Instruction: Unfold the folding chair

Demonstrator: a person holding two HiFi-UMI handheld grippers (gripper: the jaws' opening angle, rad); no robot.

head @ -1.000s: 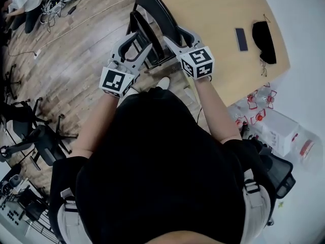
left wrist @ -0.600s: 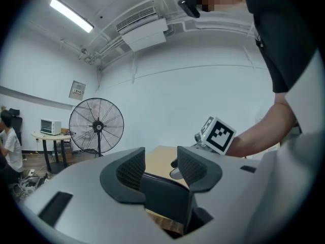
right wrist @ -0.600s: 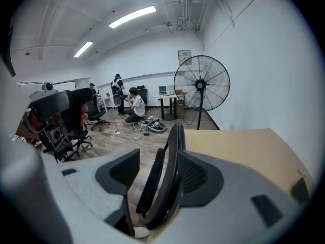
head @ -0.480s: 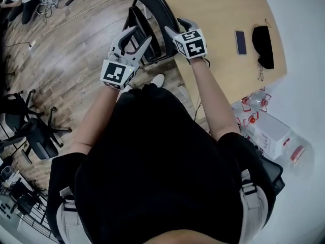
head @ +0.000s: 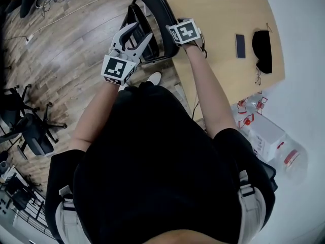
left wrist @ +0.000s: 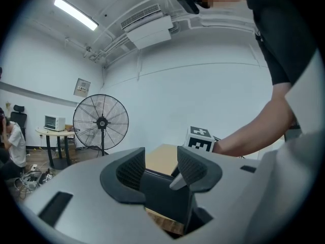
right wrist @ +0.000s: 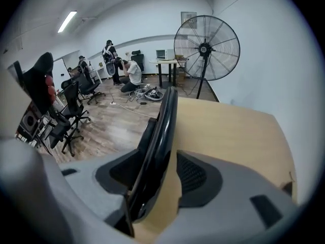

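Wood floor (head: 66,44); folding chair (head: 161,11) folded beside table (head: 218,14) edge, long axis 12-to-6. At 9 o'clock, left gripper (left wrist: 162,168) half-spread, clamped on black seat part (left wrist: 162,194). At 3 o'clock, right gripper (right wrist: 161,173) wide, straddling back rim (right wrist: 165,121), unpressed. Next, likely: pull 2 halves apart.

Table (head: 223,14) just beside chair (head: 158,6); wood floor (head: 66,55) on other side free.

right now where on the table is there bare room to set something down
Bare tabletop runs from the folding chair at its edge across to the phone, and on toward the far end. Crowded: phone and black pouch by the right edge; bottles packed just past the near corner.
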